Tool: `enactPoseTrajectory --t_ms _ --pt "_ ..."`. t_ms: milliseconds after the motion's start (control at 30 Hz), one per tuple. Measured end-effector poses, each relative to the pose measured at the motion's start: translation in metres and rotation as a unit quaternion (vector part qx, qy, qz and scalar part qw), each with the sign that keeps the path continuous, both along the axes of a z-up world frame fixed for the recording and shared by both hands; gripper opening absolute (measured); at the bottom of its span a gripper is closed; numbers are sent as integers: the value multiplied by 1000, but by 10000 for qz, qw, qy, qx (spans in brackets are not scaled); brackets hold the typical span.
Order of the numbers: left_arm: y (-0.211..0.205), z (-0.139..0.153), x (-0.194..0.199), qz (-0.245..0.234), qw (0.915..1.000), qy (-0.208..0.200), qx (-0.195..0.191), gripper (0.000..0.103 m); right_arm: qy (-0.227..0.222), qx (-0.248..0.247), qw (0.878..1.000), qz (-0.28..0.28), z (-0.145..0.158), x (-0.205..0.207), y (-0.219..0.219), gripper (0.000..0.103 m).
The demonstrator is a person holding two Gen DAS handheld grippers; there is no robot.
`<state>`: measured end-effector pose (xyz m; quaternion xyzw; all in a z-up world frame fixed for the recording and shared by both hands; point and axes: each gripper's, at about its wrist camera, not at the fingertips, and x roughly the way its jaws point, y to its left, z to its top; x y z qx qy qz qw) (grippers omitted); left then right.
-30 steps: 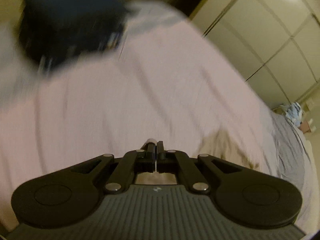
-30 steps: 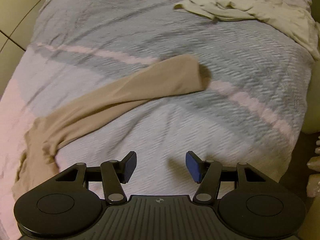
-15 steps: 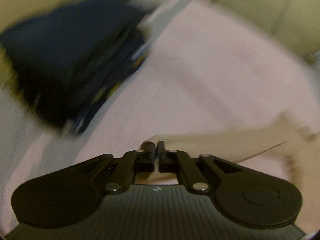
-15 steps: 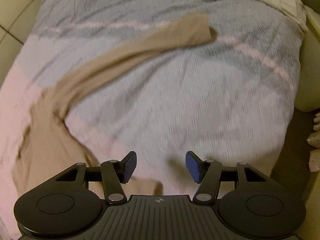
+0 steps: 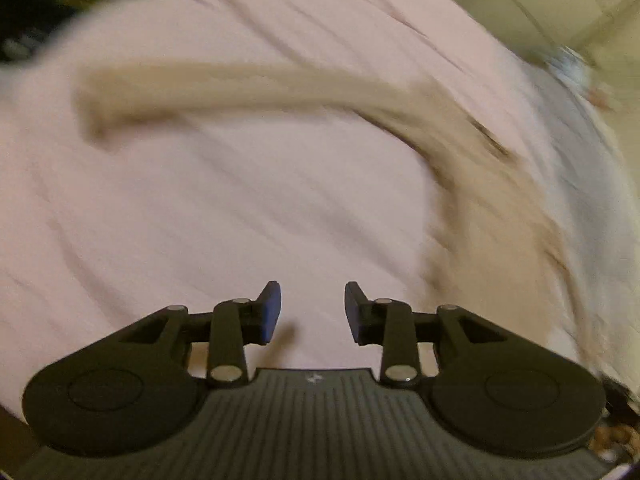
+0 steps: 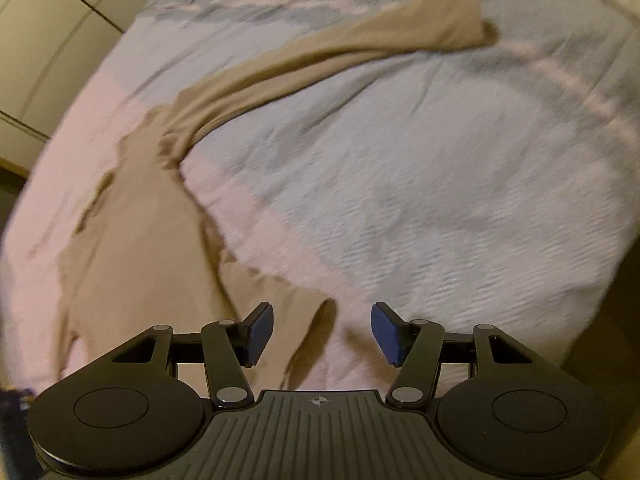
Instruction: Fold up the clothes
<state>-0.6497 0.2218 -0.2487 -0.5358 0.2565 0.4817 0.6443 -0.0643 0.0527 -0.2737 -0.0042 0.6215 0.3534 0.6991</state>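
A tan long-sleeved top [image 6: 132, 240] is spread unfolded on the bedcover [image 6: 440, 200], sleeves apparently splayed. Left gripper [image 5: 312, 308] and right gripper [image 6: 322, 334] are held released, empty. A sleeve should be grasped next.

Tan long-sleeved garment [image 6: 152, 240] lies spread, sleeves outstretched.

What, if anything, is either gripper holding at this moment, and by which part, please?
Nothing is held. The left gripper and right gripper are both open and empty above the beige garment.
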Motion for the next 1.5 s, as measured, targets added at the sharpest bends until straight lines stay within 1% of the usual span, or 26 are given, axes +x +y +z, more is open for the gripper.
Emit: enactPoseTrajectory --t_ms 100,167,233,300,367,400,433,500,600,733,800,867,967,1000,1067,1100,1133,1167,1200,1233,1333,1367,1400,1433,1467,1500 --pt "-7 -18 39 -82 9999 -125 6 32 81 270 9992 268 -8 3 -4 58" --pt "-6 -30 47 47 10000 -65 -24 33 7 391 9974 603 -13 6 -5 58" --pt "-14 -26 50 122 9998 -79 98 35 -8 529 9948 872 -20 10 -7 58" --pt "-24 -17 52 178 9994 -113 264 37 216 729 9931 893 -34 15 -8 58" --pt "-35 -9 54 233 9987 -146 429 33 504 908 9907 881 -50 17 -5 58" --pt "-40 -4 55 260 9982 -162 512 11 577 977 9896 883 -57 16 -2 43" --pt "-45 0 56 288 9977 -179 594 1 638 1043 9886 883 -60 16 -1 4" --pt "-55 8 58 343 9963 -212 759 0 730 1164 9866 881 -59 17 -1 2" --pt "-70 21 61 426 9937 -262 1006 0 575 1280 9860 899 -37 26 -12 2" --pt "-91 38 65 535 9891 -328 1335 0 788 1366 9849 713 -2 48 -34 2" --pt "-92 34 65 561 9897 -289 1288 0 867 1325 9848 720 8 54 -37 2" --pt "-91 25 65 580 9910 -230 1183 0 860 1108 9870 785 4 54 -34 2" --pt "-90 12 65 608 9928 -141 1026 1 593 411 9936 868 -26 51 -27 2" --pt "-90 8 65 617 9933 -112 974 4 532 234 9945 871 -35 49 -24 2" --pt "-89 -1 64 635 9942 -53 869 8 522 182 9949 848 -41 47 -24 3" --pt "-89 -5 64 644 9946 -23 816 14 493 222 9943 914 -38 47 -25 10" --pt "-88 -9 64 653 9949 6 763 18 416 270 9936 1017 -35 46 -27 28" --pt "-88 -14 64 662 9953 36 711 23 340 319 9926 1120 -31 45 -29 40" --pt "-88 -18 64 671 9955 65 658 24 226 372 9915 1222 -27 45 -32 57" --pt "-87 -22 64 680 9958 95 605 26 64 432 9903 1322 -24 45 -35 59" --pt "-86 -35 64 707 9963 183 447 35 -295 549 9863 1530 -21 47 -36 59" --pt "-84 -40 63 718 9967 57 387 39 -304 649 9850 1569 -22 47 -34 59" --pt "-79 -47 64 711 9968 -179 312 39 -267 784 9836 1601 -25 47 -32 59" --pt "-75 -54 67 691 9967 -355 239 36 -184 888 9818 1667 -29 46 -28 59" --pt "-71 -57 71 634 9968 -433 212 28 -42 951 9795 1777 -33 44 -22 58" --pt "-66 -58 76 548 9972 -471 215 1 100 1013 9768 1886 -37 43 -16 37"
